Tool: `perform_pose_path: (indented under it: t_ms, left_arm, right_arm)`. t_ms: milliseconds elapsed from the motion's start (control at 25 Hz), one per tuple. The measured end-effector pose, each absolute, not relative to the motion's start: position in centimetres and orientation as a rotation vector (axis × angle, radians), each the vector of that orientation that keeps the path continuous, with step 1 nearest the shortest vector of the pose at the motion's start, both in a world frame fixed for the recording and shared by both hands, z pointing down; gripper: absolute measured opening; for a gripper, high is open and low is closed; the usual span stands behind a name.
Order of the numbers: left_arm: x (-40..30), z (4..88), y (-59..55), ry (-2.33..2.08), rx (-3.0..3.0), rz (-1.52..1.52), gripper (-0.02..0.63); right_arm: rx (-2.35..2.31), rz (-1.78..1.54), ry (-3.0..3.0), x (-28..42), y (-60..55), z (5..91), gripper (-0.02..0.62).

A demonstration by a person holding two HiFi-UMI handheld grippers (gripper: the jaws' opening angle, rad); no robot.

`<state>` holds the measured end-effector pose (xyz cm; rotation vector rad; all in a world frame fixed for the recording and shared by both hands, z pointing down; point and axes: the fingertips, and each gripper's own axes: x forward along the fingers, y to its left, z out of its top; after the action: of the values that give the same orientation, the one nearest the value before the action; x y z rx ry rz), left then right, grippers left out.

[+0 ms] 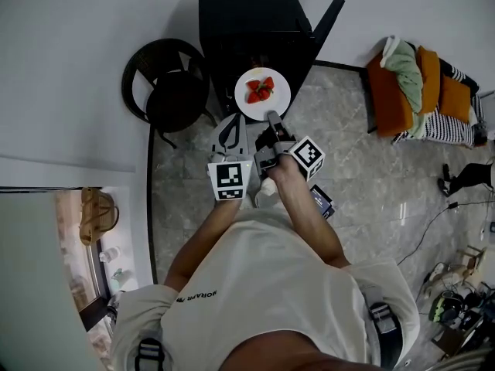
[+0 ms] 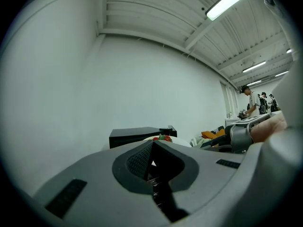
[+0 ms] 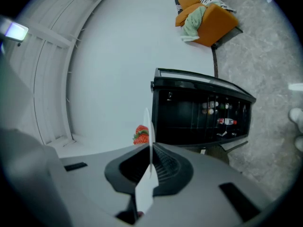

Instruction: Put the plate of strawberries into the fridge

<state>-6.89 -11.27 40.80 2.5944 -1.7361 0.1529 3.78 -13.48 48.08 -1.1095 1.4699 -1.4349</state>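
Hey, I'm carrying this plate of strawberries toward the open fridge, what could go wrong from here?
1. The right tool grips the plate only by its near rim, so it could tilt and the strawberries could roll off.
2. The fridge already holds bottles on a shelf; the plate might knock them going in.

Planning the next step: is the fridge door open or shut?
Open: the right gripper view shows bottles inside the fridge, and the head view shows its door swung aside.
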Motion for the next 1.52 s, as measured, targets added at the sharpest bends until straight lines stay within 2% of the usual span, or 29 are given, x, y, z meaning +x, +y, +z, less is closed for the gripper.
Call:
perform_pose_path:
  t_ms: [680,1520]
  left_arm:
    - [-1.9,41.6,-17.8,-1.823,2.529,0.175,0.000]
    - [-3.1,44.3,-20.9,-1.787,2.507,0.223,0.000]
  right_arm:
    - [-1.014,-1.535,1.473,7.7,-20.0,49.4,0.021]
    - [-1.088,-1.540,1.387,7.6,-24.1,54.4,0.021]
